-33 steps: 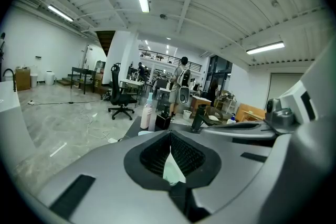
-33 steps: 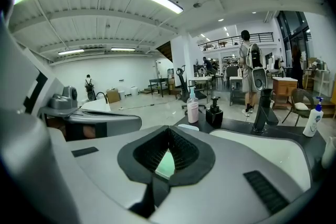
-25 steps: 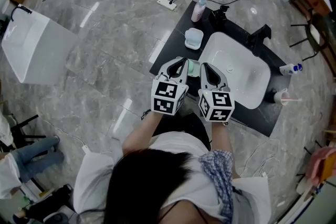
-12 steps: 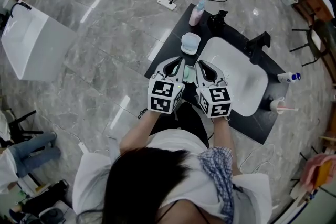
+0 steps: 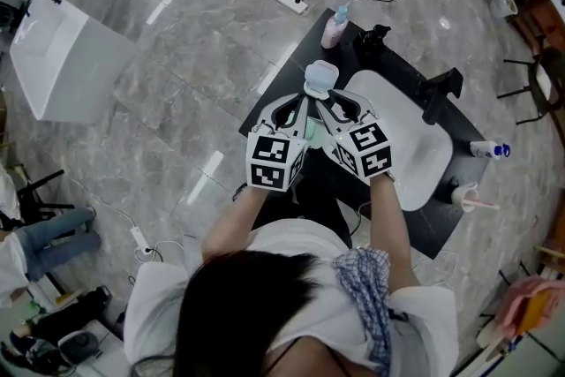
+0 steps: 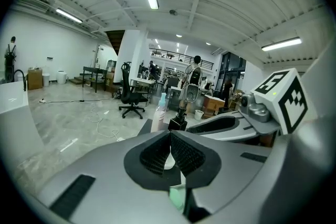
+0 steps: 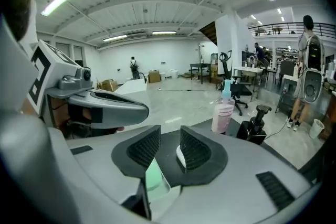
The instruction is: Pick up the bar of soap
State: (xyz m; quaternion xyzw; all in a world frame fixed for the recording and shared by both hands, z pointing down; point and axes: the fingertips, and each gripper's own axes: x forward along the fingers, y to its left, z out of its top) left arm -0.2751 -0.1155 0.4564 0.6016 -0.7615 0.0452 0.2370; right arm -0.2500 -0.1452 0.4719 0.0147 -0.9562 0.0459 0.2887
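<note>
The left gripper [image 6: 169,135] is held shut, its pads meeting with nothing between them. The right gripper [image 7: 169,132] has just been opened a little: a narrow gap is left between its pads and nothing is gripped. The green soap [image 5: 311,132] is seen on the black table [image 5: 284,93], below and between both grippers, near a white dish [image 5: 320,77] and beside the basin [image 5: 415,146].

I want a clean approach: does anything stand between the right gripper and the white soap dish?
Nothing visible does. The right gripper, its jaws having just been opening with nothing between them, points at the soap dish just ahead. The pale green piece lies beneath it, behind the jaw tips.
</note>
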